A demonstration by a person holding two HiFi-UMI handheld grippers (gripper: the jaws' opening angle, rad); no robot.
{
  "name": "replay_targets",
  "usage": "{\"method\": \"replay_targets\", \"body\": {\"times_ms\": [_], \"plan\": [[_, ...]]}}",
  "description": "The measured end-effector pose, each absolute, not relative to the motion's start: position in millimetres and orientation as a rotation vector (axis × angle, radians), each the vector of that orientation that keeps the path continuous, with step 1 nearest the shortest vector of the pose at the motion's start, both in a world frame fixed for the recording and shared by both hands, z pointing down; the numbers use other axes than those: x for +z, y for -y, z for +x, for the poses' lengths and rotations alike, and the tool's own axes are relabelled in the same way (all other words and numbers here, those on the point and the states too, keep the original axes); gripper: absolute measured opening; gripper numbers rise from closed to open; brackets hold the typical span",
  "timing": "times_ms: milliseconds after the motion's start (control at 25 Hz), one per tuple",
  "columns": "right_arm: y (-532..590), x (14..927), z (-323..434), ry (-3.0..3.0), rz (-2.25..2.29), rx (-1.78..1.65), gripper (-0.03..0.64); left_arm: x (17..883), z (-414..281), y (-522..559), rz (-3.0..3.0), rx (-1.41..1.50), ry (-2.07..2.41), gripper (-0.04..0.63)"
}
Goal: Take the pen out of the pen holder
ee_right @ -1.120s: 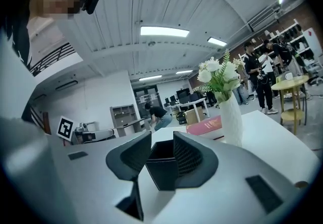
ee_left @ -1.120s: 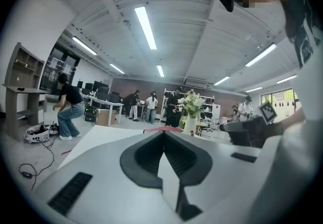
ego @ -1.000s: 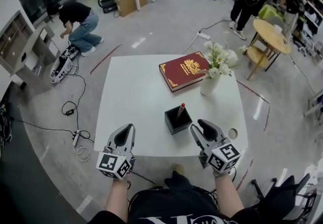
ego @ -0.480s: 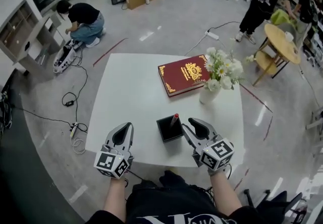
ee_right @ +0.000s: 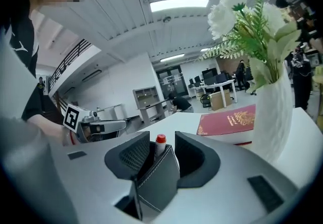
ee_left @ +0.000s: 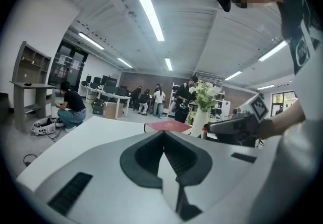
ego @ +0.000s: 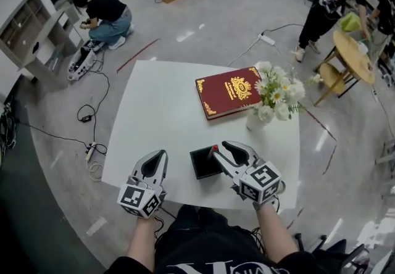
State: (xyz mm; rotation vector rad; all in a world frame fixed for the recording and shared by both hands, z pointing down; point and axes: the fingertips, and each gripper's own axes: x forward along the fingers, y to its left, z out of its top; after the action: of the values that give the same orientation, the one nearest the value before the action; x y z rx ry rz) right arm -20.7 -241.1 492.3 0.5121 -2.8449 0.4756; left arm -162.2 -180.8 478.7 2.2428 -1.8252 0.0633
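Our right gripper [ego: 219, 149] has its grey jaws opening, one on either side of the slim red-capped pen [ee_right: 160, 141]. Neither pad presses on the pen yet. The pen leans in the black stitched-leather square pen holder [ego: 202, 165], near the front edge of the white square table [ego: 154, 100], and the holder's near corner also sits between the jaws.

We judge the pen light, stiff and rather slick, so we would pinch it on the short exposed length just below the cap, above the rim. The holder looks light enough to lift or tip along with it.

Our left gripper [ego: 159, 157] hangs apart to the holder's left, jaws pressed together on nothing. Further out lie a dark red gilt-stamped book [ego: 229, 91] and a white vase of white flowers [ego: 256, 120].
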Motion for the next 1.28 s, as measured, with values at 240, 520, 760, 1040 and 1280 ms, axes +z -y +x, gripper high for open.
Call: {"method": "replay_targets", "body": {"times_ms": [240, 520, 760, 1040, 1280], "plan": [[241, 503, -33, 2.779, 0.46, 0.416, 0.17, 483, -165, 185, 2.24, 0.072, 1.788, 0.002], [240, 510, -41, 2.713, 0.433, 0.304, 0.158, 495, -171, 180, 2.215, 0.066, 1.768, 0.002], [241, 508, -40, 2.712, 0.474, 0.222, 0.123, 503, -177, 173, 2.194, 0.072, 1.759, 0.002], [227, 498, -45, 2.694, 0.434, -0.011, 0.089, 507, -180, 164, 2.183, 0.062, 1.754, 0.002], [223, 487, -41, 2.747, 0.472, 0.052, 0.08, 506, -176, 160, 2.2, 0.063, 1.741, 0.002]]}}
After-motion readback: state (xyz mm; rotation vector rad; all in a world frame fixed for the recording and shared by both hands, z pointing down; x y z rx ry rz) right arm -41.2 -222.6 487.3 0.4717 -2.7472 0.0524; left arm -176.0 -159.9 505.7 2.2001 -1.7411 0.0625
